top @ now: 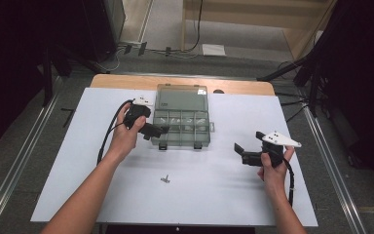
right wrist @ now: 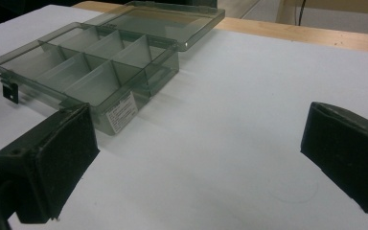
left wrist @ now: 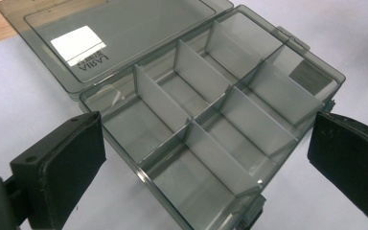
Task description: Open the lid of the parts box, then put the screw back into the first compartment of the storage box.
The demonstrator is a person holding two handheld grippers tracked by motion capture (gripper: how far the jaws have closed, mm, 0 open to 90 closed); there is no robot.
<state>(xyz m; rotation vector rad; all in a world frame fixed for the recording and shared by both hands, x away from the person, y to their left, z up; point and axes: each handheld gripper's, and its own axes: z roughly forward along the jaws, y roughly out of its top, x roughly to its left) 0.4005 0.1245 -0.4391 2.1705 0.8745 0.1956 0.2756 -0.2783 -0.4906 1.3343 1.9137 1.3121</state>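
- Two tongs were in my hands over the white table (top: 253, 195) in the high view. My left gripper (top: 161, 130) sat at the near-left corner of the open organiser box (top: 182, 127), its tips just at the box's wall. My right gripper (top: 237, 150) was held well apart from the box, off to its right and nearer to me, with nothing between its jaws.
- From that same view, a small metal part (top: 165, 179) lay on the table between my two hands, nearer to me than either tong and well apart from the box. I judged it to be the thing meant for a compartment.
- Along my left gripper (left wrist: 206, 143), the jaws stood wide apart with the box (left wrist: 211, 129) between and beyond them. Its lid (left wrist: 100, 43) lay flat open on the far side, and every compartment I could see was bare. The jaws clamped nothing.
- Along my right gripper (right wrist: 196, 153), the jaws were likewise spread, with bare table ahead and the box (right wrist: 91, 67) off past the left jaw, apart from it.
- My reading of the step: the box was opened and steadied, and filling had not begun. The next move, as I judged it, called for one tong to come back toward me, drop over the small part with jaws straddling it, and close gently, since so small a piece could slip or skid.
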